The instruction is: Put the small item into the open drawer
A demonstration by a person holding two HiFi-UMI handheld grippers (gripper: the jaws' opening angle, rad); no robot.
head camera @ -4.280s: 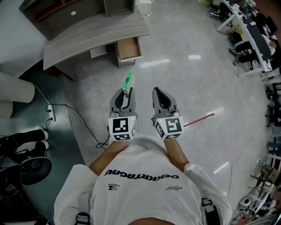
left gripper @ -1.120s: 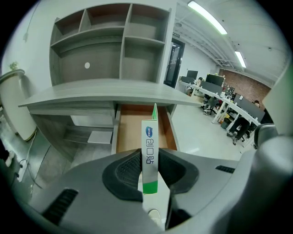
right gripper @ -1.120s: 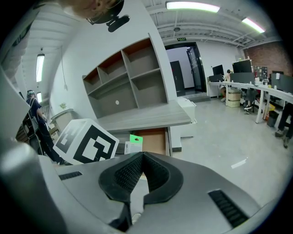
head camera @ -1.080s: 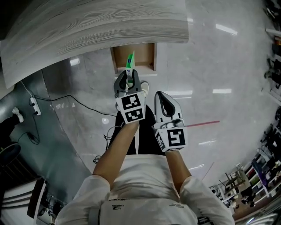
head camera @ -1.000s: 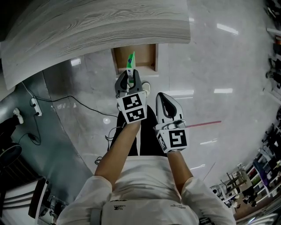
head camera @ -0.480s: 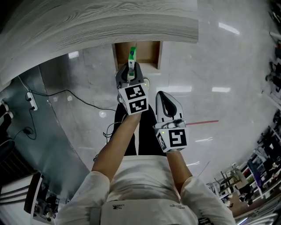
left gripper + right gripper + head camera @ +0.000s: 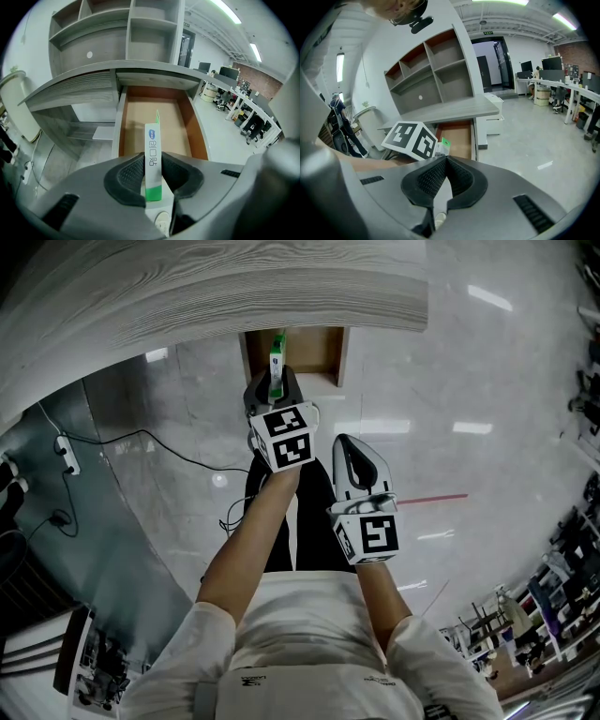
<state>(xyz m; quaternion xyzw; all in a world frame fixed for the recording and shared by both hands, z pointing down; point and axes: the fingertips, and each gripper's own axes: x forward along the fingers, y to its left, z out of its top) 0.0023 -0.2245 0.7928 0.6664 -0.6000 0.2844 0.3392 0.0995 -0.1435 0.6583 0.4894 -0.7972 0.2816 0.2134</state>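
Observation:
My left gripper (image 7: 273,393) (image 7: 152,176) is shut on a small white-and-green box (image 7: 153,161), held upright with its top sticking out past the pads. In the head view the box (image 7: 277,363) hangs just above the front edge of the open wooden drawer (image 7: 314,346), which sticks out from under the grey desk (image 7: 234,287). In the left gripper view the drawer (image 7: 136,126) lies straight ahead and looks empty. My right gripper (image 7: 354,456) (image 7: 442,180) hovers lower right of the left one, shut with nothing between its pads.
A power strip and black cable (image 7: 122,442) lie on the floor to the left. Grey shelving (image 7: 126,33) rises over the desk. A red strip (image 7: 433,499) marks the shiny floor at right. Office desks (image 7: 562,89) stand far off.
The left gripper has moved forward with the box, from short of the drawer to over its front edge. The right gripper has barely moved.

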